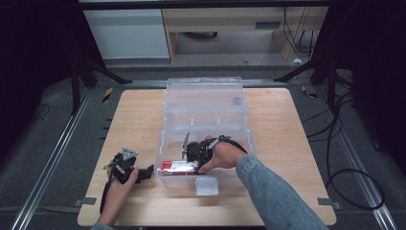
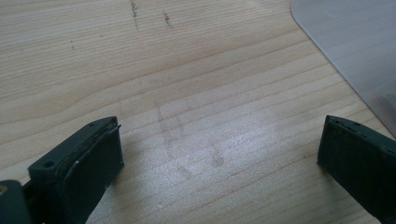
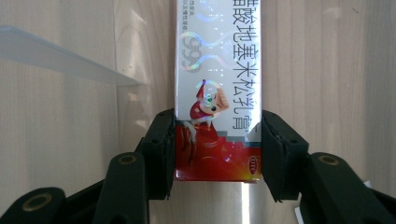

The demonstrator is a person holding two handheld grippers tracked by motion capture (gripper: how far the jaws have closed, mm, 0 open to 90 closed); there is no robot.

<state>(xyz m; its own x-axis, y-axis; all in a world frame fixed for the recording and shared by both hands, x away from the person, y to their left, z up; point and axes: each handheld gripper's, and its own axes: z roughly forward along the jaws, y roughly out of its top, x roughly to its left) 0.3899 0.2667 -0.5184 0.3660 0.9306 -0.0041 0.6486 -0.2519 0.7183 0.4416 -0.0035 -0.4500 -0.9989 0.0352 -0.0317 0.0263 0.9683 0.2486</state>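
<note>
Hands come in from the bottom of the high view, each with a claw. The right claw [image 1: 191,155] is down inside a clear plastic box [image 1: 206,103] that sits in the middle of the wooden desk [image 1: 277,139]. It grips a small red and silver medicine carton [image 1: 178,166] — the carton lies flat on the bottom of the box, near the front wall. In the right gripper view the two black jaws press on both long sides of the carton [image 3: 217,93], at its red end, and a cartoon figure and Chinese letters show on its top.

The left claw [image 1: 143,172] rests on the desk just left of the box. In the left gripper view its jaws stand wide apart with bare wood between them — it holds nothing. A corner of the box [image 2: 355,46] shows at the top right there.
</note>
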